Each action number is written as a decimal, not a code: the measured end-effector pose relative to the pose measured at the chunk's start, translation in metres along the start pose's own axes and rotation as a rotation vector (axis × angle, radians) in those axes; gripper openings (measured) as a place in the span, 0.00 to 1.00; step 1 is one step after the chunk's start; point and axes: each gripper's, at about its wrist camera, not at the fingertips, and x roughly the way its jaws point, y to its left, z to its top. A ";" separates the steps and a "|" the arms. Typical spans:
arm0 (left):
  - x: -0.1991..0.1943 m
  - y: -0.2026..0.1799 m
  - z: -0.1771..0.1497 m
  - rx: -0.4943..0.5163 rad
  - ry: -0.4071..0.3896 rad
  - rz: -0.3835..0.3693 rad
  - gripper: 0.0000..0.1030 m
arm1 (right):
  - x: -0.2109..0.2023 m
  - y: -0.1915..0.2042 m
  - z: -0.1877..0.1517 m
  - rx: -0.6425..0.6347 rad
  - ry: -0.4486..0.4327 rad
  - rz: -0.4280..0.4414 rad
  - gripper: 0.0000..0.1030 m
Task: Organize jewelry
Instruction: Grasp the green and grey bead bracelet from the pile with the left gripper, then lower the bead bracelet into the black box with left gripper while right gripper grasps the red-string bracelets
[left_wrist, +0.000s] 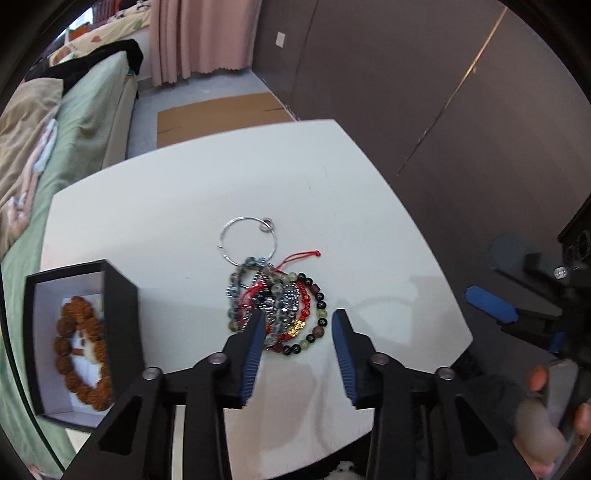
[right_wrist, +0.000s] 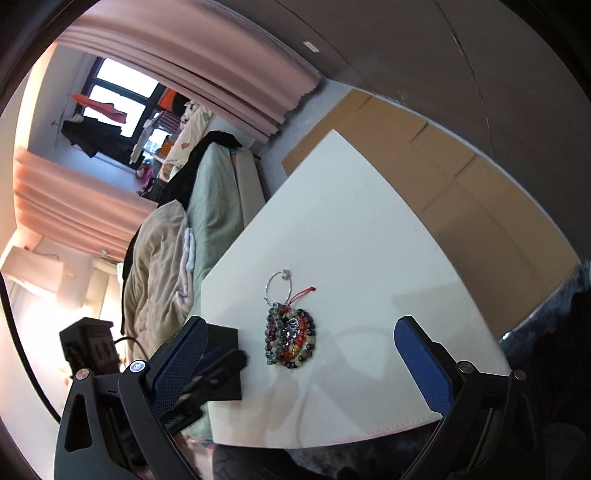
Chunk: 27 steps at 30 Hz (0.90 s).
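No writing or brand shows anywhere I look. My left tongs (left_wrist: 298, 321) stand apart over the heap of bracelets (left_wrist: 282, 306) on the white table (left_wrist: 177, 206), gripping nothing. My right tongs (right_wrist: 301, 334) gape wide, empty. A brown bead bracelet (left_wrist: 83, 350) lies in the black box (left_wrist: 120, 295).

The left gripper (left_wrist: 297, 325) points steeply down, its blue pads partly apart. The right gripper (right_wrist: 299, 339) tilts down with its jaws spread wide, fingers (left_wrist: 537, 378) of a hand wrapped round its handle
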 end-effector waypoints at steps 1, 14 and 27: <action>0.005 -0.002 0.000 0.006 0.008 0.005 0.34 | 0.000 -0.002 0.001 0.003 0.000 0.002 1.00; 0.035 0.004 -0.010 0.051 0.044 0.076 0.10 | -0.008 -0.007 0.000 -0.025 -0.007 -0.019 1.00; -0.034 0.031 -0.006 0.046 -0.111 -0.039 0.10 | 0.015 0.015 -0.011 -0.129 0.033 -0.084 0.80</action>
